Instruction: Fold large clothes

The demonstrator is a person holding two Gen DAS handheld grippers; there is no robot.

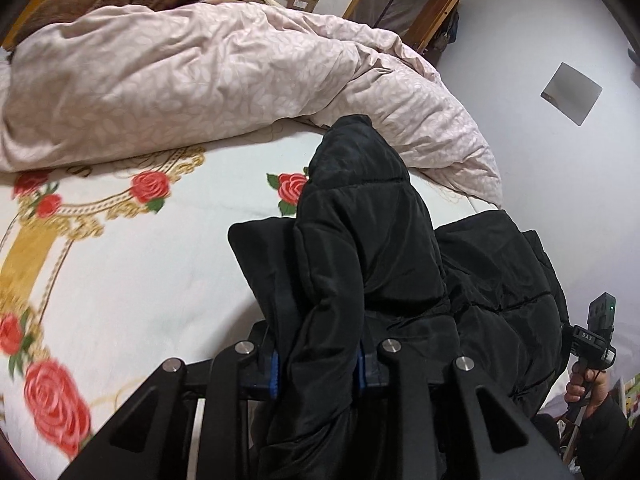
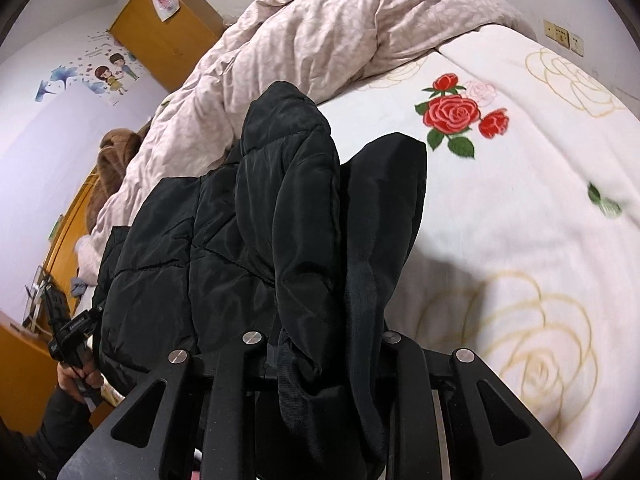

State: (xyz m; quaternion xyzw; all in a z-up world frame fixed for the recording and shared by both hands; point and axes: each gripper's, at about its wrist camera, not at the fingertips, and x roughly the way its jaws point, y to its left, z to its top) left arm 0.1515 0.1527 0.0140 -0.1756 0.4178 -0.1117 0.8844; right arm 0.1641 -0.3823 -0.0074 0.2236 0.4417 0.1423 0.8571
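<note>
At the lower centre of both views, my left gripper (image 1: 316,364) and right gripper (image 2: 320,344) each pinch the black jacket (image 1: 360,248), lifted above the bed (image 1: 140,280) to fold it.

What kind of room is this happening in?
Most likely a home bedroom: a bed with a rose-patterned sheet, a rumpled pink quilt on it, and a wooden wardrobe against the wall.

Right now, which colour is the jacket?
Black jacket; the right wrist view shows it best.

Black linkage arms (image 1: 224,408) with silver pivot screws (image 1: 245,347), blue pads (image 1: 274,376).
</note>
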